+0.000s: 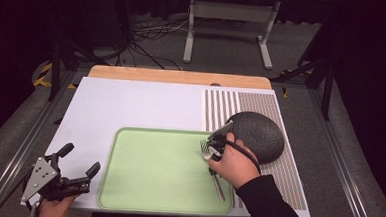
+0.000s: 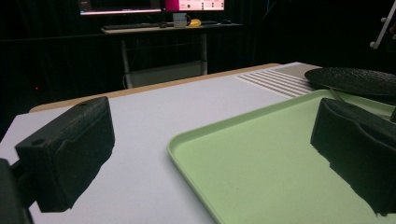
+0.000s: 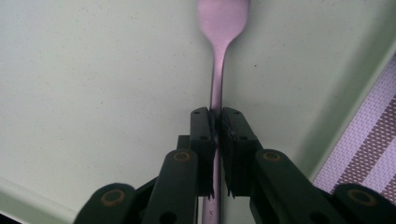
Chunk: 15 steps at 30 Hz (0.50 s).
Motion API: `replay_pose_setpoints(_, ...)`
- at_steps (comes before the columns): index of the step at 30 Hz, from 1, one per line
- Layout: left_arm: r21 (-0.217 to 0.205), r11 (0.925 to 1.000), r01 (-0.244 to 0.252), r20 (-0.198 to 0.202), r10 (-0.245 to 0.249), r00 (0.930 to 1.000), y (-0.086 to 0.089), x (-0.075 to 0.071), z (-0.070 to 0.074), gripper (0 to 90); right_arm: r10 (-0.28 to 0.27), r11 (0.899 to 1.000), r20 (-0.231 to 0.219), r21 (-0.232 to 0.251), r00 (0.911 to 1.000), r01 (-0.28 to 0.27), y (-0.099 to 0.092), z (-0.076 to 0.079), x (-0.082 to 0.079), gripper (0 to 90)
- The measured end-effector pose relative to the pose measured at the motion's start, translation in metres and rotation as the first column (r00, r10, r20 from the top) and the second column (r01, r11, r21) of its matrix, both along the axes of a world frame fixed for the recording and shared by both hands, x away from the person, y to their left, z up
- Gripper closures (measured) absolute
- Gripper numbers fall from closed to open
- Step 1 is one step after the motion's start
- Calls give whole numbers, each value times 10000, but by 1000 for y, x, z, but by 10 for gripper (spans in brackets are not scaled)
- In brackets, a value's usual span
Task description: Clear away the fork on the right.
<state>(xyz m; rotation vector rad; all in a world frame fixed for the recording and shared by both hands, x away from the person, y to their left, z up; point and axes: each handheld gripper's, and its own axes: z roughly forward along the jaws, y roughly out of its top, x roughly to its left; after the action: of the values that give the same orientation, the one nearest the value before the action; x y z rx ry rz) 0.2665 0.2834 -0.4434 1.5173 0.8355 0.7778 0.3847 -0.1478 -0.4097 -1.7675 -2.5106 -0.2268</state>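
A: Right gripper [image 3: 215,123] is clamped on the thin silver metal fork [image 3: 218,56], over the pale green plastic tray [image 1: 143,166].

B: Left gripper [image 1: 80,168] gapes, holding nothing. Risk: that narrow handle pivoting between the pads (slim purchase) and dropping.

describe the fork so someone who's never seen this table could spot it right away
Start at the pale green tray on the near half of the white table. Along the tray's right side, just in front of the dark round plate, lies a slim metal fork, tines pointing away from the person. It is the only shiny utensil there, and the right gripper is clamped on its handle.
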Motion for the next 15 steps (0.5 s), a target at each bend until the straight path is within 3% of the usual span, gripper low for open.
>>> replay_pose_setpoints(10, 5, 10000, 9, 1, -9, 10000, 0, 0, 0, 3, 200, 9995, 380, 229, 9991, -208, -4, 5, 0, 698)
replay_pose_setpoints(12, 12, 10000, 6, -4, -6, 10000, 0, 0, 0, 4, 354, 9987, 599, 333, 9976, -374, -5, 7, -1, 634)
replay_pose_setpoints(15, 7, 10000, -2, -3, 2, 10000, 0, 0, 0, 4, 935, 9936, 1255, 508, 9877, -1005, -6, 8, -1, 512)
